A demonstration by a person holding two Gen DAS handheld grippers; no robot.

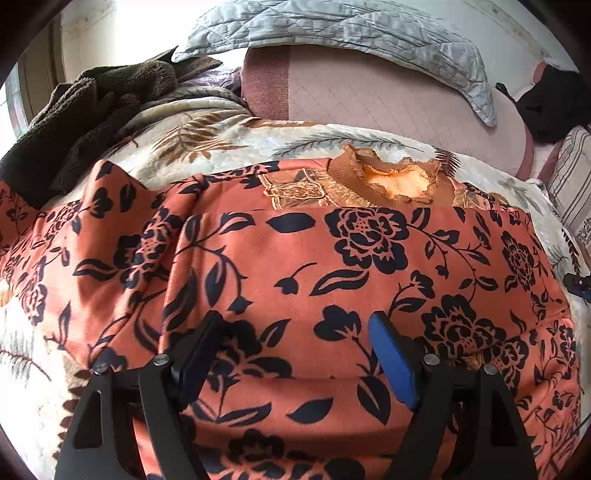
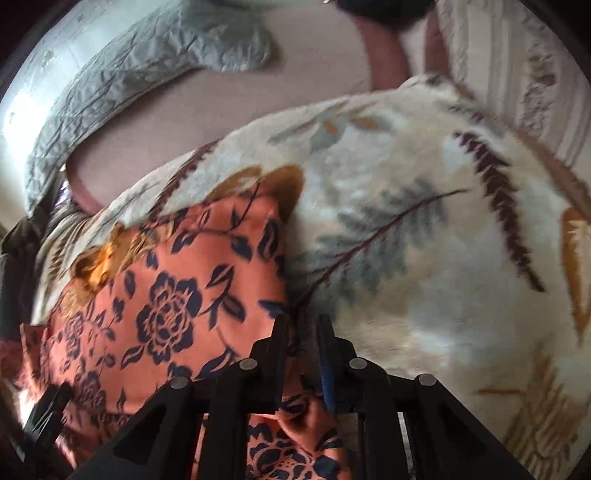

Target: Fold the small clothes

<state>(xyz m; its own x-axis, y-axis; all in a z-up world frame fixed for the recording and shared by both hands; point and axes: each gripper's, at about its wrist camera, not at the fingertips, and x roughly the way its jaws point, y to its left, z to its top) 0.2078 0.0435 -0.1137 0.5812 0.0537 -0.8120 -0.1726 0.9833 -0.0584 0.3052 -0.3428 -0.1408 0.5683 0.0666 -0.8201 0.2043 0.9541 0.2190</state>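
The left gripper (image 1: 295,326) is held tilted downward with its two fingers spread wide, nothing caught between them. The right gripper (image 2: 303,328) is likewise angled downward; its fingers are drawn close together, and a fold of the orange floral garment (image 2: 166,295) is pinched between them.

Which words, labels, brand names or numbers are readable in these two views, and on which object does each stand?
None can be read. The orange floral garment, the leaf-print blanket and the grey quilt carry only patterns, with no lettering or tags visible.
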